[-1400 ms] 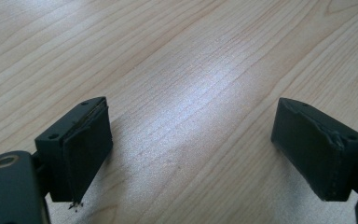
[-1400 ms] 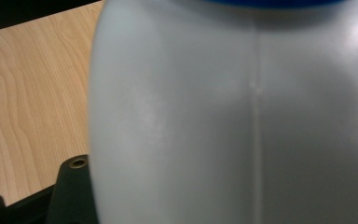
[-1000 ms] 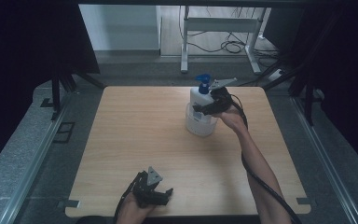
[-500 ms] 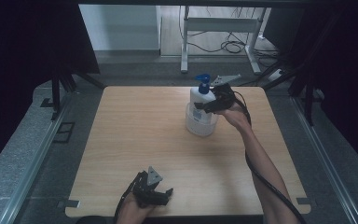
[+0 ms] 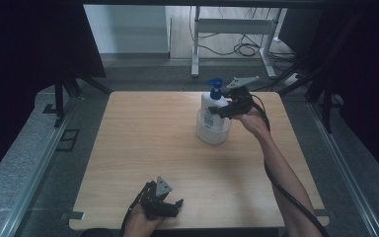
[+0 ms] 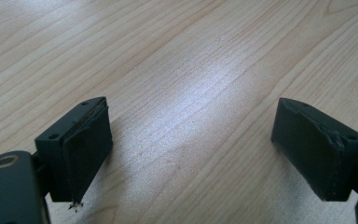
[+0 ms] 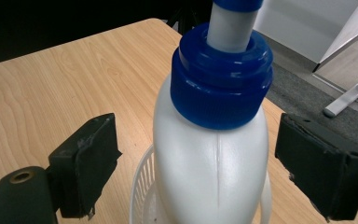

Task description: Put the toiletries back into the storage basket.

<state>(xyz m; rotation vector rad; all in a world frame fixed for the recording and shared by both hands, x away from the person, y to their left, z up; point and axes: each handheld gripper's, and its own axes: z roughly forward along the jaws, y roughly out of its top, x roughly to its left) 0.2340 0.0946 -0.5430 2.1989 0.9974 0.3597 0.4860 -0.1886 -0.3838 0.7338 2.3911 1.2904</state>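
Observation:
A white pump bottle (image 5: pixel 212 104) with a blue cap (image 7: pixel 221 77) stands upright inside a small white basket (image 5: pixel 213 131) at the back right of the wooden table (image 5: pixel 143 143). My right gripper (image 5: pixel 223 110) is at the bottle's upper body, open, one jaw on each side with a gap to the plastic (image 7: pixel 209 172). At the table's front edge rests my left gripper (image 5: pixel 170 207), open, with bare wood between its jaws (image 6: pixel 191 135).
A white-legged frame (image 5: pixel 232 29) and cables lie on the floor beyond the table. Dark curtains close off both sides. Metal rails (image 5: pixel 34 168) run along the table's left and right.
The right gripper has moved slightly forward and in around the bottle's shoulder. The left gripper has stayed in place.

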